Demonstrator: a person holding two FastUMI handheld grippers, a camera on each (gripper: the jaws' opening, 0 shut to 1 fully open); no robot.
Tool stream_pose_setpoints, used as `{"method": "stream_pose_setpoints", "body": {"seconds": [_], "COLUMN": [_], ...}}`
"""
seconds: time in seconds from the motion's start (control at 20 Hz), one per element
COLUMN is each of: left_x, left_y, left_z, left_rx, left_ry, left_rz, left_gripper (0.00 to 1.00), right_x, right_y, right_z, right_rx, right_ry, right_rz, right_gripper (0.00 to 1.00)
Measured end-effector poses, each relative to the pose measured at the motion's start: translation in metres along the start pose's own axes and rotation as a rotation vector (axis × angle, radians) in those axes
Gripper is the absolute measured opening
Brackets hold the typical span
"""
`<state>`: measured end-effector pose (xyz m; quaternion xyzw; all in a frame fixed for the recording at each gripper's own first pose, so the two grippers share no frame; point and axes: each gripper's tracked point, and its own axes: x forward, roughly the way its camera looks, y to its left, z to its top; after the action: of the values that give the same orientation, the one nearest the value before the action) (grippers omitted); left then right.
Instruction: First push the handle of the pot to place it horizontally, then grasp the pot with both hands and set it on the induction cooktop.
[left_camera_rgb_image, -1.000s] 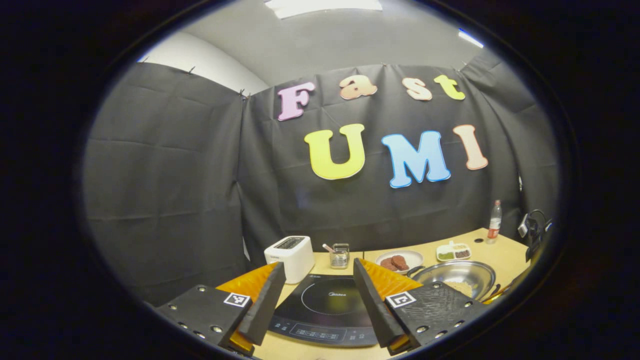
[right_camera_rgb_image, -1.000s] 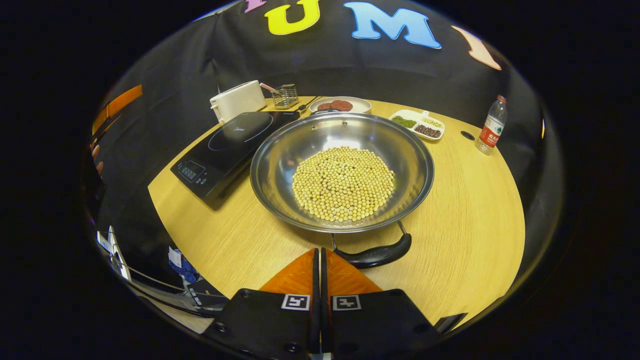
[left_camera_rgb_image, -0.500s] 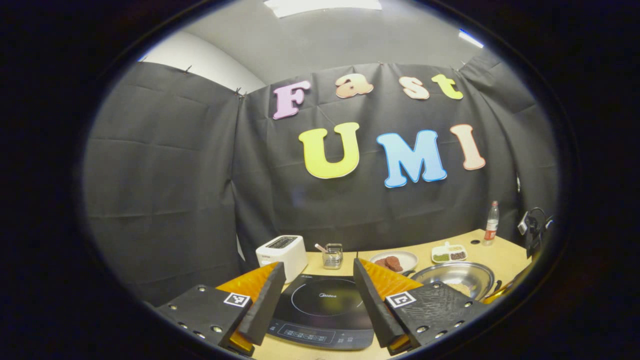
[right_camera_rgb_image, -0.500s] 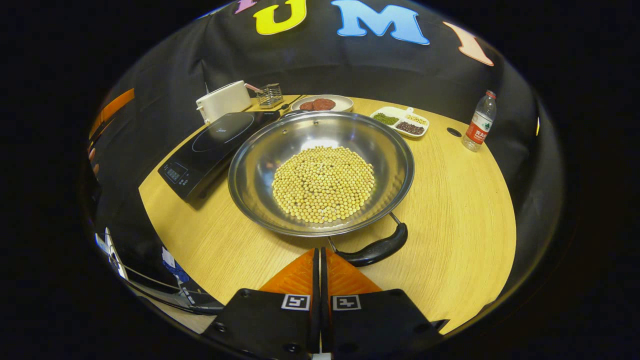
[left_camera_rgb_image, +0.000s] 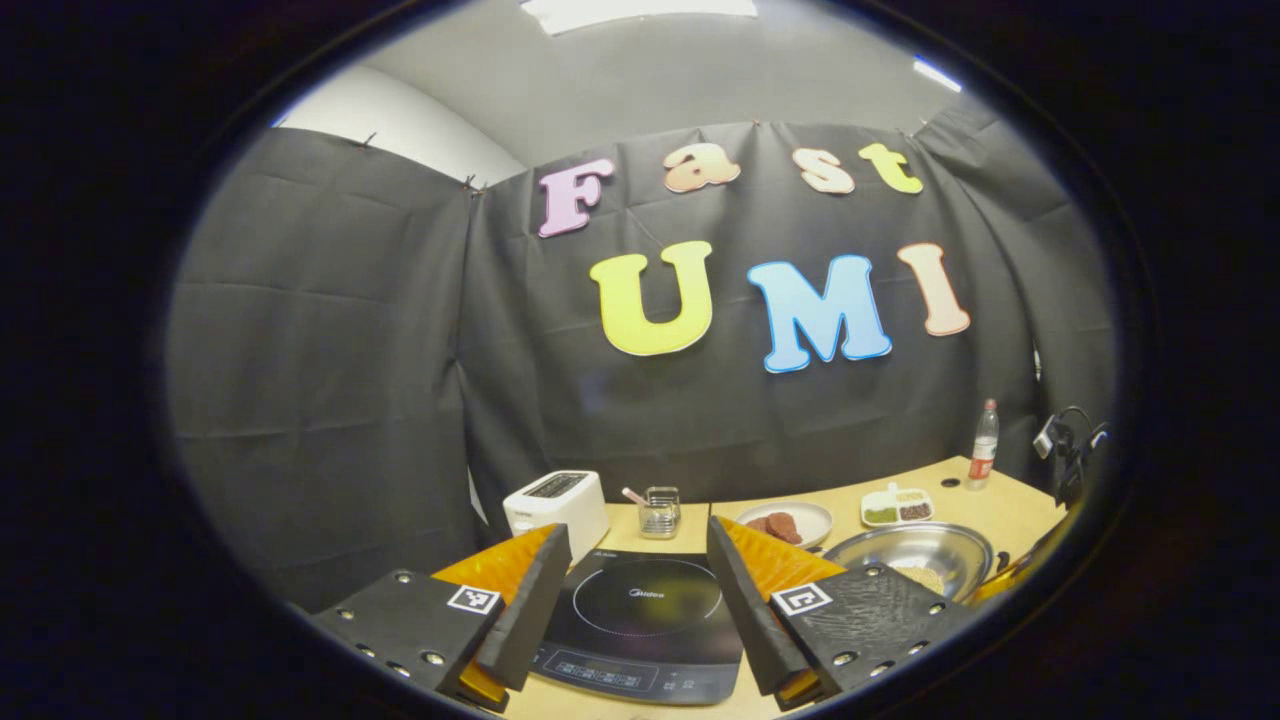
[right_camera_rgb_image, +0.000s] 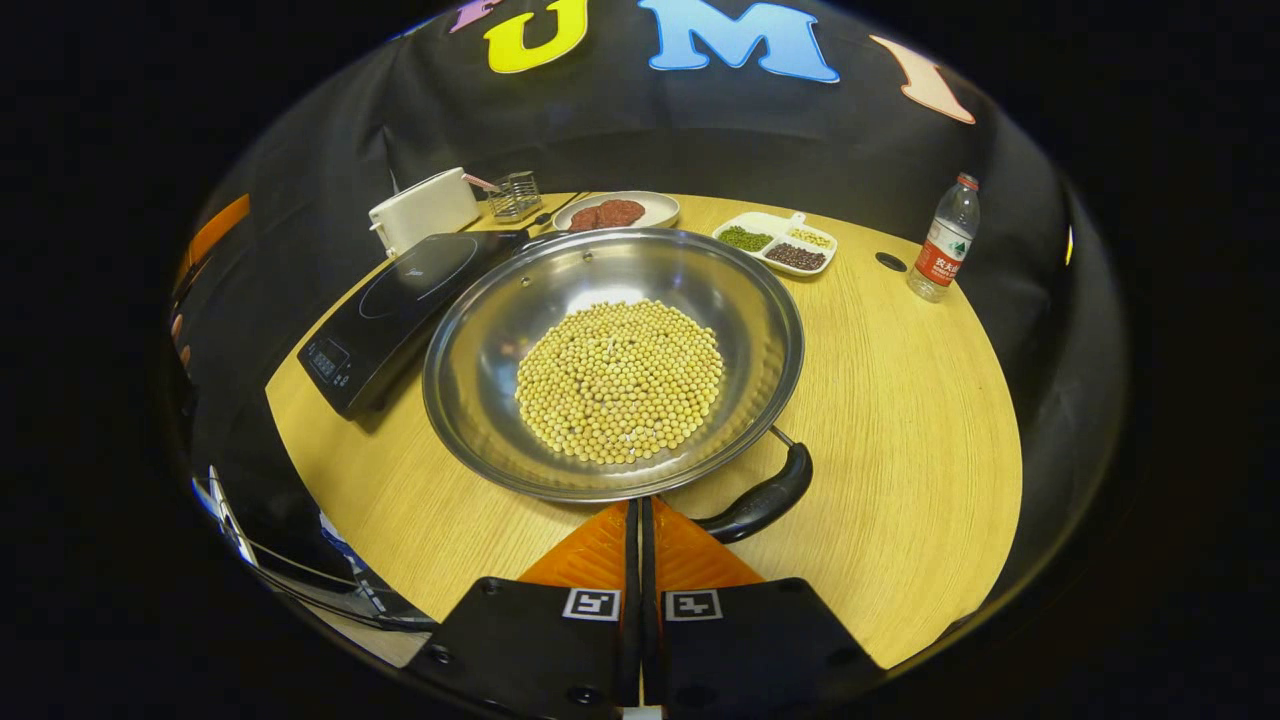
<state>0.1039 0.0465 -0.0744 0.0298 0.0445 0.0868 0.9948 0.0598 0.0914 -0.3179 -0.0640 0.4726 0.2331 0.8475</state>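
Right gripper view shows the right gripper (right_camera_rgb_image: 640, 510) with its fingers pressed together and nothing between them, the tips just beside the near end of the pot's black handle (right_camera_rgb_image: 757, 500), which runs off at a slant to the right along the pot's near rim. The pot (right_camera_rgb_image: 480, 350), a wide steel pan holding a heap of soybeans (right_camera_rgb_image: 620, 380), sits on the wooden table (right_camera_rgb_image: 900, 400), just right of the induction cooktop (right_camera_rgb_image: 400, 300) and partly over its near edge. Behind lie a toaster (right_camera_rgb_image: 425, 208), a plate of brown patties (right_camera_rgb_image: 615, 212), a divided dish of beans (right_camera_rgb_image: 775, 245) and a water bottle (right_camera_rgb_image: 940, 252). In the left gripper view the left gripper (left_camera_rgb_image: 632, 565) hangs with its fingers spread wide and empty above the induction cooktop (left_camera_rgb_image: 640, 625), the pot (left_camera_rgb_image: 915, 550) well off to its right
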Motion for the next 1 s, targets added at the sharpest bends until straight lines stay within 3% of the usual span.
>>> {"method": "stream_pose_setpoints", "body": {"seconds": [0.45, 0.5, 0.55, 1.0], "left_x": [0.004, 0.005, 0.005, 0.007], "left_y": [-0.014, -0.016, -0.016, -0.028], "left_z": [-0.004, -0.003, -0.003, -0.005], "left_rx": [0.010, 0.011, 0.012, 0.028], "left_ry": [0.015, 0.015, 0.016, 0.031], "left_rz": [-0.001, 0.000, 0.002, 0.026], "left_gripper": [0.81, 0.85, 0.81, 0.81], "right_x": [0.009, 0.010, 0.011, 0.020], "right_y": [-0.026, -0.029, -0.032, -0.063], "right_z": [0.006, 0.007, 0.008, 0.022], "right_rx": [-0.011, -0.007, -0.002, 0.025], "right_ry": [0.012, 0.012, 0.012, -0.002], "right_rz": [-0.029, -0.032, -0.035, -0.049], "right_gripper": [0.02, 0.02, 0.02, 0.02]}}
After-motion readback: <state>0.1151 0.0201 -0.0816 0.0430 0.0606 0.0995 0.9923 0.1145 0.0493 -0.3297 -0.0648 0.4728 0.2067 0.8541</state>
